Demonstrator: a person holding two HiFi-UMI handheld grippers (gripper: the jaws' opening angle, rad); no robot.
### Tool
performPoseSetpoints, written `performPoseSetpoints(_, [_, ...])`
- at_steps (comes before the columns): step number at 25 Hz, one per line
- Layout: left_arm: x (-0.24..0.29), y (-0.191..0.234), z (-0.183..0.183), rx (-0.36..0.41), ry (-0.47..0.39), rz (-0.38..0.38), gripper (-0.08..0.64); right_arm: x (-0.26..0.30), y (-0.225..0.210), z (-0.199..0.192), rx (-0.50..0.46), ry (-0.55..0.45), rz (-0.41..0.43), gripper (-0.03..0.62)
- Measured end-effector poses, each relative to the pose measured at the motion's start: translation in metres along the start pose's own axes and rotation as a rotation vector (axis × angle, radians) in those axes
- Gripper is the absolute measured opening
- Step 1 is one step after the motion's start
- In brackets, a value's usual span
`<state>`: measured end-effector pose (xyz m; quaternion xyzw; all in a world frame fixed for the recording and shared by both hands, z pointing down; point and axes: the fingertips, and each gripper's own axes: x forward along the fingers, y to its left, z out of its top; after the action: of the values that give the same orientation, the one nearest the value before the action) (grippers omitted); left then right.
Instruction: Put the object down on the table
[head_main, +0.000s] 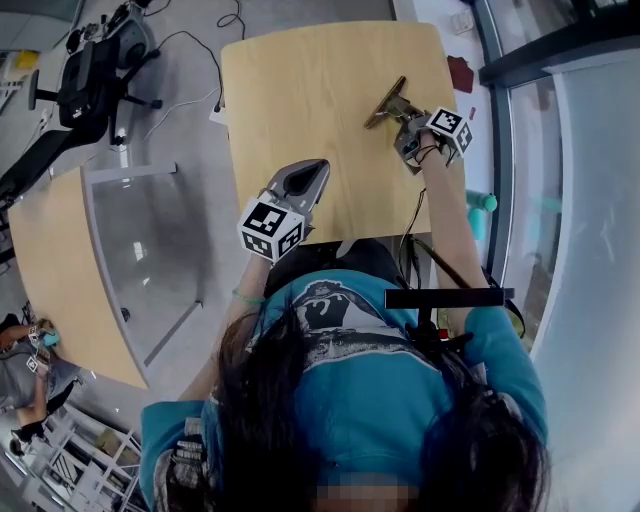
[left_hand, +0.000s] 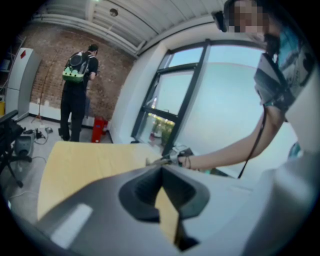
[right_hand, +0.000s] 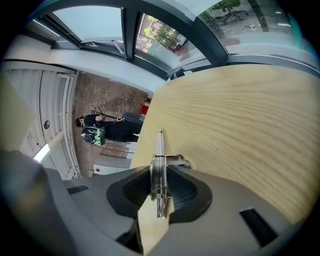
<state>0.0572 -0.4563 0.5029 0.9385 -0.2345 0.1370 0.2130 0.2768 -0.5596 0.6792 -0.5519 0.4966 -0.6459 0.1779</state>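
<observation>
Your right gripper (right_hand: 160, 175) has its jaws partly closed on a slim metal tool (right_hand: 159, 150), with the pads clamping its spring-wound middle. It is bright steel, a narrow bar with a coil spring along it. Its tip sticks out past the jaws, over the far right of the wooden table (head_main: 300, 90). Your left gripper (left_hand: 162, 172) has its jaws together and empty, and sits nearer and to the left.
</observation>
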Motion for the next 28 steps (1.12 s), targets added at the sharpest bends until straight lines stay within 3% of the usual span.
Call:
performPoseSetpoints(7, [0.007, -0.005, -0.001, 0.003, 0.003, 0.0, 0.002, 0.0, 0.0, 0.002, -0.016, 0.01, 0.002, 0.096])
performPoseSetpoints(12, [0.003, -0.012, -0.002, 0.009, 0.001, 0.005, 0.002, -0.012, -0.003, -0.004, -0.032, 0.029, -0.027, 0.141])
performPoseSetpoints(19, [0.002, -0.031, -0.005, 0.023, -0.013, 0.023, 0.002, -0.061, -0.016, -0.017, -0.156, 0.015, -0.107, 0.144])
performPoseSetpoints(22, [0.0, -0.044, -0.006, 0.028, -0.021, 0.025, 0.002, -0.09, -0.005, -0.031, -0.205, 0.015, -0.066, 0.143])
performPoseSetpoints(28, [-0.008, -0.086, -0.014, 0.039, -0.039, 0.022, 0.002, -0.164, 0.017, -0.078, -0.208, 0.04, 0.069, 0.138])
